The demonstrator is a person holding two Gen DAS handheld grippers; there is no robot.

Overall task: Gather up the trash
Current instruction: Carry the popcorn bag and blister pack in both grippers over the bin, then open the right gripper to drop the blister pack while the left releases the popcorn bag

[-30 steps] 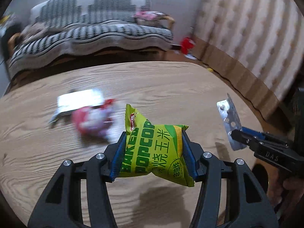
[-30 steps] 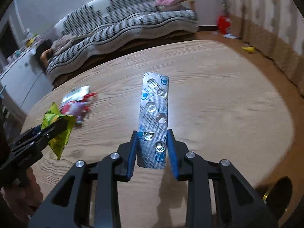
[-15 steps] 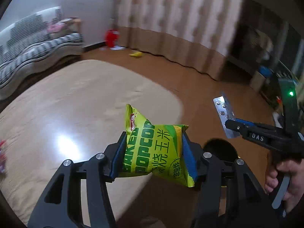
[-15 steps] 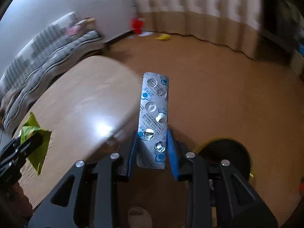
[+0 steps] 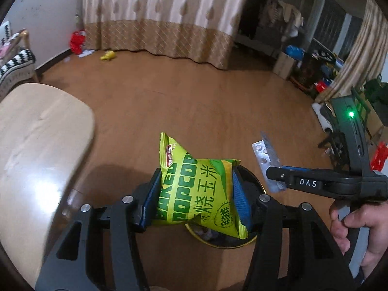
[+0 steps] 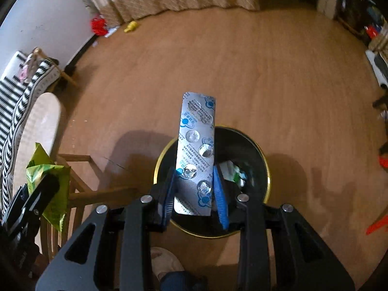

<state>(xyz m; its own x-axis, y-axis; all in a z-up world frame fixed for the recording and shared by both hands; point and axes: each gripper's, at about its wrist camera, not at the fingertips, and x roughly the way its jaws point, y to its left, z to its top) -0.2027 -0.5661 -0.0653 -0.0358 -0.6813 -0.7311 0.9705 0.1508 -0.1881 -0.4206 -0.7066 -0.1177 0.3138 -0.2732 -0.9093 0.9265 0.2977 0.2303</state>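
Note:
My left gripper (image 5: 194, 189) is shut on a green popcorn bag (image 5: 196, 189), held above the black gold-rimmed trash bin (image 5: 252, 238) on the floor. My right gripper (image 6: 195, 184) is shut on a silver pill blister strip (image 6: 196, 152), held directly over the same bin (image 6: 254, 145), which has some trash inside. The right gripper and the blister strip (image 5: 264, 155) also show at the right of the left wrist view. The popcorn bag (image 6: 46, 181) in the left gripper shows at the left of the right wrist view.
The wooden table (image 5: 36, 145) is off to the left, with a wooden chair (image 6: 80, 194) beside it. A striped sofa (image 6: 17, 92) lies beyond. Curtains (image 5: 157, 19) and clutter (image 5: 303, 60) line the far walls. A foot (image 6: 165, 264) stands near the bin.
Both grippers have swung away from the table to the right and now hang over the trash bin on the floor. Each still holds its item.

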